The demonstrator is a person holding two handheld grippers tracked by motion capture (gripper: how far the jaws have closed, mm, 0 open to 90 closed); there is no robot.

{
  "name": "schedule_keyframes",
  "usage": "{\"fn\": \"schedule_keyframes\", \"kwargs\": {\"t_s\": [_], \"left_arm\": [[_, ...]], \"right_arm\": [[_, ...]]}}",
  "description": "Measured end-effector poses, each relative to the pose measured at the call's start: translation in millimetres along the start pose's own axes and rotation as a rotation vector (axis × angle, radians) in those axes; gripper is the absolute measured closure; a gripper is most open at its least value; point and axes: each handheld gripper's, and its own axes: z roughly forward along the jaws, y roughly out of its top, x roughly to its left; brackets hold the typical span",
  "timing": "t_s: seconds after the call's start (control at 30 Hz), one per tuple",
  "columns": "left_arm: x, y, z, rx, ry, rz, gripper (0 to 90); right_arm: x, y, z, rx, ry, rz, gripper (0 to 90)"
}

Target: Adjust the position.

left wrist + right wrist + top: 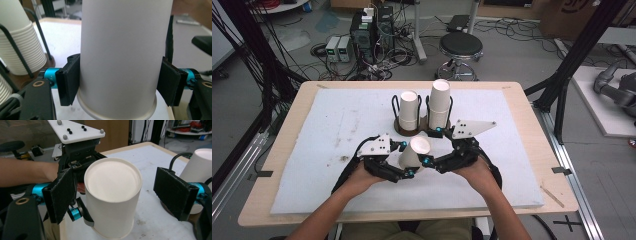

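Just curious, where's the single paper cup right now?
In the high view the cup sits upside down between the two grippers near the table's middle, clamped by the left gripper, just in front of the cup holder.

We're in a lab here — cables (377,67) tangled across the floor, computer towers (372,27) behind the bench (522,100), a stool (460,47), black frame posts (579,50) — a robot arm (614,87) lying aside.

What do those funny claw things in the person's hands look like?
Each hand-held gripper, left and right, is black, with flat black padded jaws on bright blue pins. A pale three-cornered plate with dark dots sits on top, and black cables trail back. The forearms are bare, with no sleeves.
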Motion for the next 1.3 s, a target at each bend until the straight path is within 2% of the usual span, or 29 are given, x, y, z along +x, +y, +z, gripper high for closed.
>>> {"fn": "schedule_keyframes", "kwargs": {"t_s": [0.1,0.3,0.4,0.47,0.5,0.6,0.77,0.8,0.87,1.07,1.3], "left_arm": [[2.3,8.1,-3.6,0.071,0.001,0.01,28.5],[4.5,23.8,-6.7,0.239,-0.003,0.078,28.8],[4.8,30.5,-6.6,0.303,-0.004,0.106,28.8],[5.0,34.9,-6.3,0.339,-0.007,0.123,28.7],[4.6,36.8,-5.6,0.35,-0.008,0.131,28.7],[3.2,43.2,-3.4,0.402,-0.01,0.162,28.7],[1.0,48.1,2.7,0.465,-0.021,0.181,28.7],[1.1,48.0,4.2,0.477,-0.026,0.188,28.7],[0.0,47.7,6.8,0.488,-0.036,0.185,28.7],[-2.6,46.3,10.9,0.508,-0.046,0.195,28.7],[-4.1,45.6,12.1,0.511,-0.063,0.201,28.6]], "right_arm": [[-1.5,-1.1,-2.2,0.012,-0.005,-0.011,18.3],[-4.8,-5.5,-4.6,0.04,-0.005,-0.022,18.3],[-5.7,-5.8,-5.5,0.057,0.005,-0.037,18.3],[-6.3,-5.6,-5.3,0.079,0.005,-0.065,18.3],[-6.1,-5.6,-4.2,0.112,0.002,-0.093,18.3],[-6.4,-5.0,-2.6,0.137,0.005,-0.117,18.3],[-5.4,0.2,0.1,0.178,0.038,-0.153,18.3],[-4.8,2.4,2.8,0.202,0.055,-0.17,18.3],[-4.7,2.8,4.5,0.213,0.061,-0.178,18.3],[-3.5,1.2,15.1,0.298,0.088,-0.203,18.4],[-5.3,-1.9,24.0,0.34,0.111,-0.205,21.0]]}}
